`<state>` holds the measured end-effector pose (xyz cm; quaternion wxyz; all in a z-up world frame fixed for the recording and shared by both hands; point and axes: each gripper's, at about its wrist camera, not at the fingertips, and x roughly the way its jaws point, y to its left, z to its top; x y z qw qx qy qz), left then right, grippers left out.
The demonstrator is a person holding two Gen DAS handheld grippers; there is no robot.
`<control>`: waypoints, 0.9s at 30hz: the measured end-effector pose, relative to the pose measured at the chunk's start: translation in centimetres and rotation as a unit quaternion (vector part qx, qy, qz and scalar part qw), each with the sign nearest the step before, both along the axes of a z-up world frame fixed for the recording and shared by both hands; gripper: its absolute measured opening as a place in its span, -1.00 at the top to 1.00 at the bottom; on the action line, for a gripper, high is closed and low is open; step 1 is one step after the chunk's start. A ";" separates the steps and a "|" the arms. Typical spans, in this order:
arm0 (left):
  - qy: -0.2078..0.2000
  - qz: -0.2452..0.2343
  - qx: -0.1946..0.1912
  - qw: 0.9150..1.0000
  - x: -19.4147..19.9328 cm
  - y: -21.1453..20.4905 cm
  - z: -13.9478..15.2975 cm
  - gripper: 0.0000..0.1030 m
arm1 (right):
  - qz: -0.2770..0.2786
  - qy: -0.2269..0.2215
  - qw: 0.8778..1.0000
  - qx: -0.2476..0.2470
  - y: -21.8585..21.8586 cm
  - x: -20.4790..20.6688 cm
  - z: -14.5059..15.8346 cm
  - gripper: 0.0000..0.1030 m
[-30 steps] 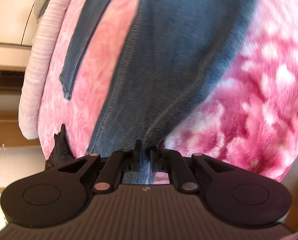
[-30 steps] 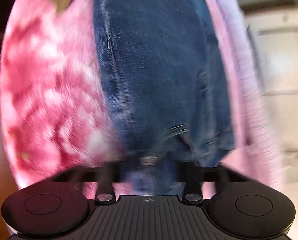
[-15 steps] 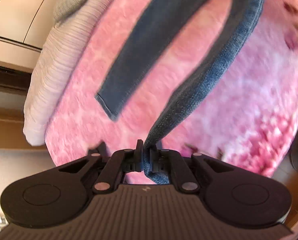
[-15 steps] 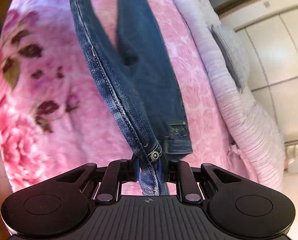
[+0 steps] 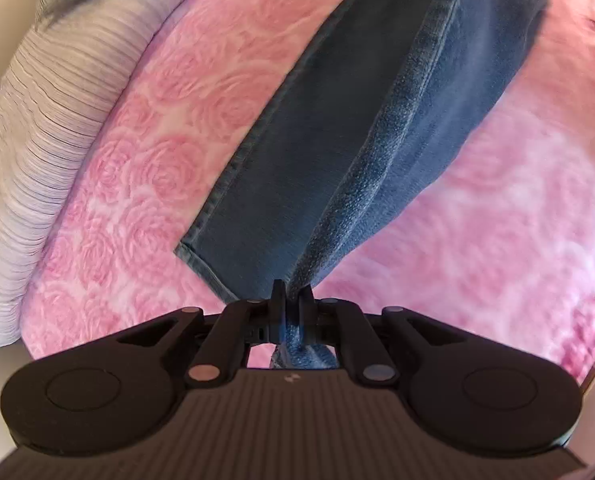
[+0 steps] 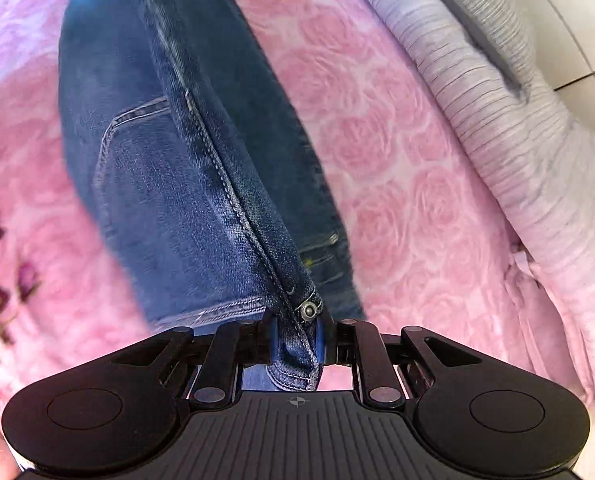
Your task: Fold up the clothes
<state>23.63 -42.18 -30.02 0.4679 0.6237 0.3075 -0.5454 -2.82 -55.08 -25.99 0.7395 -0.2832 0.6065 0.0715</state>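
Item: jeans (image 5: 377, 128), dark blue denim, one pair. Location: stretched over a bed under a pink rose-patterned blanket (image 5: 145, 128), running from the lower centre of each wrist view up toward the top edge. Both ends are raised off the blanket; the far leg lies flat on it at centre left of the left view, hem showing.

Left tongs (image 5: 293, 300): closed tight on a bunched fold of the leg end, cloth pinched between the two fingers and spilling out below them.

Right tongs (image 6: 295, 332): closed tight on the waistband (image 6: 297, 344) beside the metal rivet (image 6: 309, 310) (back pocket (image 6: 145, 168) visible at centre left of the right view).

Other contents: a ribbed pale quilt (image 5: 45, 128) rolled along the blanket's edge, at the left of the left view and the right of the right view.

Step in hand, as judged: the upper leg is being carried over lengthwise onto the one lying flat. Handling notes: keep both grips shut and the cloth taut between them so no slack bellies in the middle; bring the raised seam (image 6: 225, 184) down parallel to the lower leg's edge; lower both ends together so hem meets hem and waistband meets waistband. Denim is stiff and heavy, so a slack grip would likely let it slide.

Pose: both tools are tipped downward, looking along the garment from opposite ends, low over the blanket. The person's hands are not in view.
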 end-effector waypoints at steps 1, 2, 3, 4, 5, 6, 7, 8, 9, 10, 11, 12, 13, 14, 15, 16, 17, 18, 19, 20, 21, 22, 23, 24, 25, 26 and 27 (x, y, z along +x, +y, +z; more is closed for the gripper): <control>0.001 0.006 0.005 1.000 0.6 -1.1 -1.3 0.91 | -0.001 0.007 1.000 0.004 -0.7 1.5 -0.8 0.69; 0.001 0.011 0.011 1.000 1.1 -2.2 -2.6 0.91 | -0.002 0.011 1.000 0.009 -1.6 2.7 -1.8 0.69; 0.002 0.017 0.016 1.000 1.7 -3.2 -3.9 0.91 | -0.003 0.015 1.000 0.015 -2.5 3.9 -2.8 0.69; 0.002 0.022 0.021 1.000 2.2 -4.3 -5.2 0.91 | -0.008 0.022 0.999 0.024 -3.3 5.2 -3.9 0.69; 0.003 0.028 0.027 0.999 2.8 -5.4 -6.5 0.89 | -0.010 0.026 0.999 0.031 -4.0 6.3 -5.2 0.69; -0.004 0.036 0.030 0.999 3.2 -6.1 -7.6 0.81 | -0.011 0.031 0.999 0.038 -4.6 7.1 -6.7 0.69; -0.016 0.046 0.032 0.998 3.5 -6.7 -8.6 0.75 | -0.012 0.036 0.998 0.045 -5.3 7.9 -8.2 0.68; -0.028 0.056 0.033 0.997 3.7 -7.2 -9.5 0.61 | -0.009 0.038 0.998 0.045 -5.5 8.3 -9.7 0.68; -0.039 0.066 0.035 0.996 4.0 -7.7 -10.5 0.57 | -0.007 0.040 0.998 0.045 -5.8 8.7 -11.1 0.66; -0.051 0.075 0.037 0.995 4.3 -8.3 -11.5 0.52 | -0.009 0.024 0.999 0.031 -6.0 8.6 -11.7 0.43; -0.063 0.085 0.039 0.994 4.6 -8.8 -12.4 0.35 | -0.011 0.009 1.000 0.016 -6.2 8.6 -12.2 0.23; -0.074 0.095 0.040 0.992 4.8 -9.4 -13.4 0.31 | -0.013 -0.006 1.000 0.002 -6.4 8.6 -12.8 -0.15; -0.084 0.097 0.042 0.991 4.8 -9.7 -13.8 0.31 | -0.016 -0.022 1.000 -0.012 -6.6 8.5 -13.3 -0.27; -0.092 0.094 0.043 0.990 4.6 -9.8 -13.8 0.31 | -0.039 -0.046 0.998 -0.015 -7.1 8.0 -12.7 -0.27; -0.101 0.092 0.042 0.990 4.4 -9.7 -13.5 0.30 | -0.078 -0.066 0.995 -0.011 -7.8 7.2 -11.7 -0.27; -0.109 0.095 0.039 0.989 4.2 -9.7 -13.2 0.30 | -0.117 -0.087 0.989 -0.006 -8.4 6.4 -10.8 -0.27; -0.114 0.101 0.034 0.988 4.1 -9.7 -12.6 0.30 | -0.159 -0.103 0.982 0.007 -8.9 5.1 -9.8 -0.27; -0.117 0.106 0.028 0.987 4.0 -9.7 -12.0 0.30 | -0.202 -0.120 0.972 0.028 -9.3 3.5 -8.7 -0.27; -0.121 0.112 0.022 0.986 3.9 -9.7 -11.4 0.30 | -0.234 -0.129 0.963 0.047 -9.5 2.1 -8.0 -0.27; -0.123 0.117 0.015 0.985 3.6 -9.7 -10.8 0.30 | -0.264 -0.135 0.953 0.064 -10.2 0.6 -7.3 -0.27; -0.123 0.121 0.007 0.985 3.3 -9.7 -10.3 0.30 | -0.283 -0.138 0.946 0.071 -10.4 -0.7 -7.0 -0.27; -0.124 0.125 -0.001 0.984 3.0 -9.7 -9.7 0.30 | -0.302 -0.141 0.939 0.078 -10.6 -2.1 -6.8 -0.27; -0.124 0.129 -0.009 0.984 2.6 -9.8 -9.2 0.29 | -0.321 -0.144 0.932 0.085 -10.9 -3.4 -6.5 -0.27; -0.125 0.130 -0.014 0.984 2.2 -9.7 -8.9 0.27 | -0.338 -0.143 0.926 0.093 -11.1 -4.1 -6.5 -0.27; -0.124 0.129 -0.018 0.984 1.6 -9.6 -8.7 0.25 | -0.354 -0.142 0.919 0.101 -11.3 -4.8 -6.6 -0.27; -0.124 0.128 -0.018 0.984 1.0 -9.3 -8.6 0.23 | -0.355 -0.146 0.918 0.102 -10.9 -5.1 -6.5 -0.27; -0.124 0.126 -0.012 0.984 0.4 -8.9 -8.6 0.21 | -0.355 -0.149 0.917 0.103 -10.4 -5.3 -6.3 -0.27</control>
